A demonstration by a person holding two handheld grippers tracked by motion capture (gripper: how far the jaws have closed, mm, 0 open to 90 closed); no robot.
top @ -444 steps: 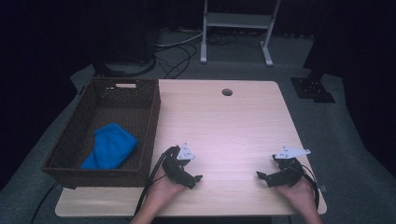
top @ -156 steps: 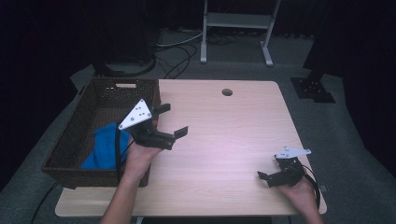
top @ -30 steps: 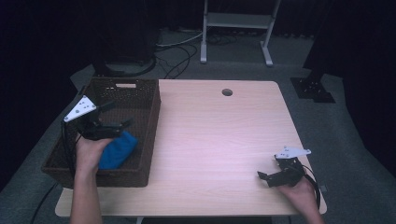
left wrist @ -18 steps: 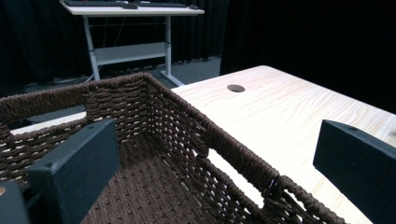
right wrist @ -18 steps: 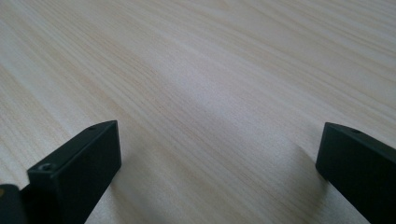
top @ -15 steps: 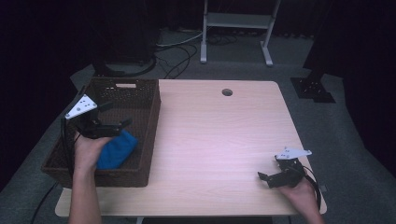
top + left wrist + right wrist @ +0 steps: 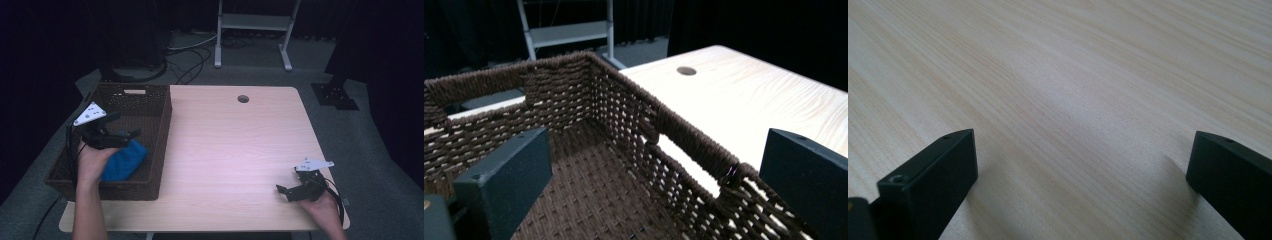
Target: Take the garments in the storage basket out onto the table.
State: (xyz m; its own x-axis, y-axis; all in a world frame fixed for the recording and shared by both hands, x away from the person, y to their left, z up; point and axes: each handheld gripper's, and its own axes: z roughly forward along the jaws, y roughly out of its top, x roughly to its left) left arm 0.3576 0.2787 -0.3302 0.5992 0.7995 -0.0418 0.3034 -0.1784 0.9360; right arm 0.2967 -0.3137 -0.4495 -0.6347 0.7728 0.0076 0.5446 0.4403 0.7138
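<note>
A dark brown woven basket (image 7: 159,150) stands on the left end of the wooden table (image 7: 235,145). A blue cloth (image 7: 124,161) lies crumpled inside it near the front. My left gripper (image 7: 122,126) hovers over the basket, just behind the cloth, open and holding nothing. In the left gripper view its jaws stand wide apart over the basket floor (image 7: 594,200) and right wall (image 7: 674,135). My right gripper (image 7: 284,190) rests low near the table's front right corner, open. In the right gripper view bare wood (image 7: 1073,115) lies between the spread jaws.
A round cable hole (image 7: 243,98) sits near the table's far edge. A white metal stand (image 7: 252,22) and cables (image 7: 190,55) are on the floor behind the table. Wide bare tabletop lies between the basket and the right gripper.
My left gripper has swung from the table's middle over to the basket, then drifted slightly right and lower over the blue cloth. The right gripper has stayed in place.
</note>
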